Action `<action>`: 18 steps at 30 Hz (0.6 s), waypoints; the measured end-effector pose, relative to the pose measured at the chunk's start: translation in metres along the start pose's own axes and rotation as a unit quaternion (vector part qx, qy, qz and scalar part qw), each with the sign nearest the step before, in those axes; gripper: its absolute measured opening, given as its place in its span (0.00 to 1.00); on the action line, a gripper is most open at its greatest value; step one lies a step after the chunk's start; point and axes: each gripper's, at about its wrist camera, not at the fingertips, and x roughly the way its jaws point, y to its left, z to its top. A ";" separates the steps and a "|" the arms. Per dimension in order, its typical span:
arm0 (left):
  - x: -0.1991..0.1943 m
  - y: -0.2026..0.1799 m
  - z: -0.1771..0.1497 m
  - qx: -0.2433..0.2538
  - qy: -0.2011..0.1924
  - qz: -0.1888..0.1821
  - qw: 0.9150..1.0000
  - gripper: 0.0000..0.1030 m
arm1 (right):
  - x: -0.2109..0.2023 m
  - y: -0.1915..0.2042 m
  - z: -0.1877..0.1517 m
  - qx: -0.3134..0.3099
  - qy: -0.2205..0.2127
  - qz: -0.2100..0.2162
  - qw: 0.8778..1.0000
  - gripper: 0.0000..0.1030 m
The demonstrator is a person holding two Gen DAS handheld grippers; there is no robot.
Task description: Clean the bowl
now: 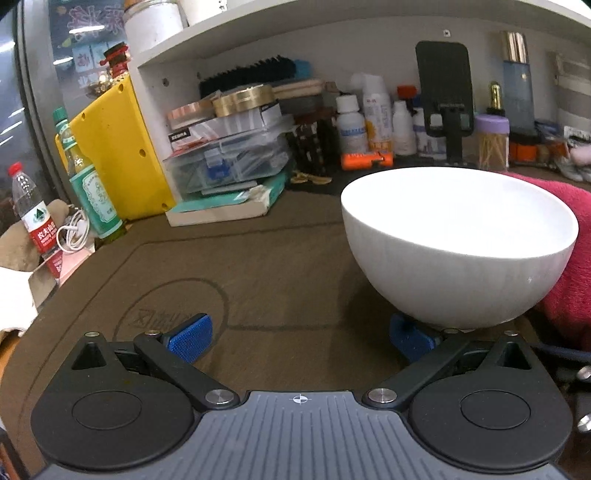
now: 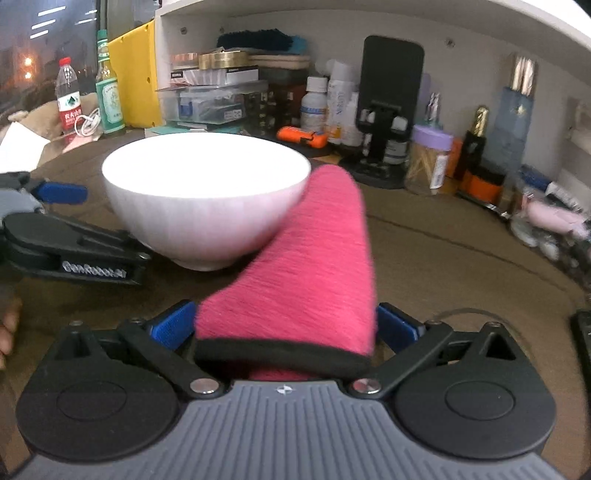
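A white bowl stands upright on the brown desk mat, just beyond my left gripper's right fingertip. The left gripper is open wide, nothing between its blue pads. A pink cloth with a black hem lies between the jaws of my right gripper, which stand wide open; its tip leans against the bowl. The cloth also shows at the right edge of the left wrist view. One left gripper finger reaches in left of the bowl.
Clutter lines the back under a white shelf: plastic boxes, bottles, a black phone stand, a toothpick jar. A yellow box, green bottle and water bottle stand at the left.
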 end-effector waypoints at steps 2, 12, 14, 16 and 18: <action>0.000 0.001 0.000 -0.001 0.000 -0.001 1.000 1.00 | 0.001 0.002 0.000 -0.001 -0.001 -0.004 1.000 1.00; 0.010 0.024 0.000 -0.066 0.026 -0.056 0.996 1.00 | 0.003 0.025 0.001 0.014 -0.002 -0.022 1.000 1.00; 0.013 0.030 -0.001 -0.081 0.028 -0.068 0.994 1.00 | 0.002 0.027 0.001 0.014 -0.002 -0.021 1.000 1.00; 0.012 0.026 -0.001 -0.072 0.028 -0.061 0.995 1.00 | 0.000 0.030 -0.001 0.014 -0.002 -0.020 1.000 1.00; 0.013 0.027 -0.001 -0.075 0.029 -0.065 0.995 1.00 | -0.001 0.034 -0.001 0.014 -0.002 -0.020 1.000 1.00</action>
